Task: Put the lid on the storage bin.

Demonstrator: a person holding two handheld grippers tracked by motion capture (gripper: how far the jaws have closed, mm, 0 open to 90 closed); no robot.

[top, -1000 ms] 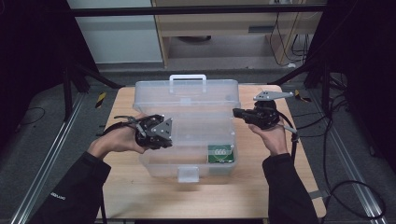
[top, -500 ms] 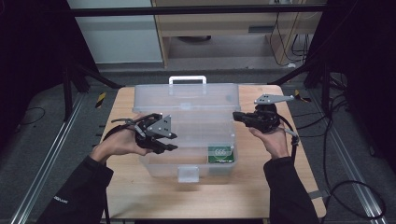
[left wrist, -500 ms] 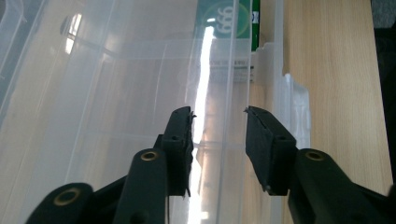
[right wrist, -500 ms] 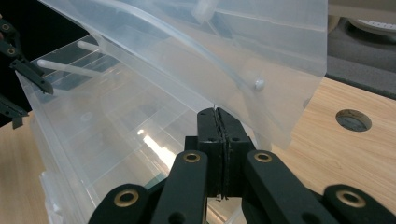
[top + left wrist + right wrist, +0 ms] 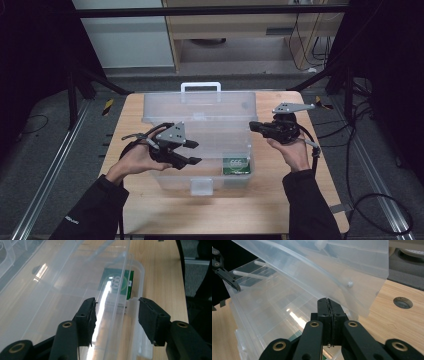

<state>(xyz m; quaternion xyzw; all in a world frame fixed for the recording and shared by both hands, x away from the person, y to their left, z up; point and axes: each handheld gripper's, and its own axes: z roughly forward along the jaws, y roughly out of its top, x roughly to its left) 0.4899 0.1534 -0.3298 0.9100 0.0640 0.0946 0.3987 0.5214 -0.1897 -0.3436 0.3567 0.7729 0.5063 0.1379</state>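
Your left gripper (image 5: 192,152) is holding its jaws wide, just opened, over the clear box's (image 5: 200,120) front wall; your right gripper (image 5: 255,126) is keeping its jaws pressed together at the lid (image 5: 324,262).

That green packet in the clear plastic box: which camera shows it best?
The left gripper view shows it best: the green packet lies flat on the floor of the clear box, its round white mark visible beyond the left tool. The high view shows it small, at the box's near right corner. The right gripper view gives a green sliver at most.

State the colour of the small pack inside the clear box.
Green with white markings: the small pack shows best in the left gripper view.
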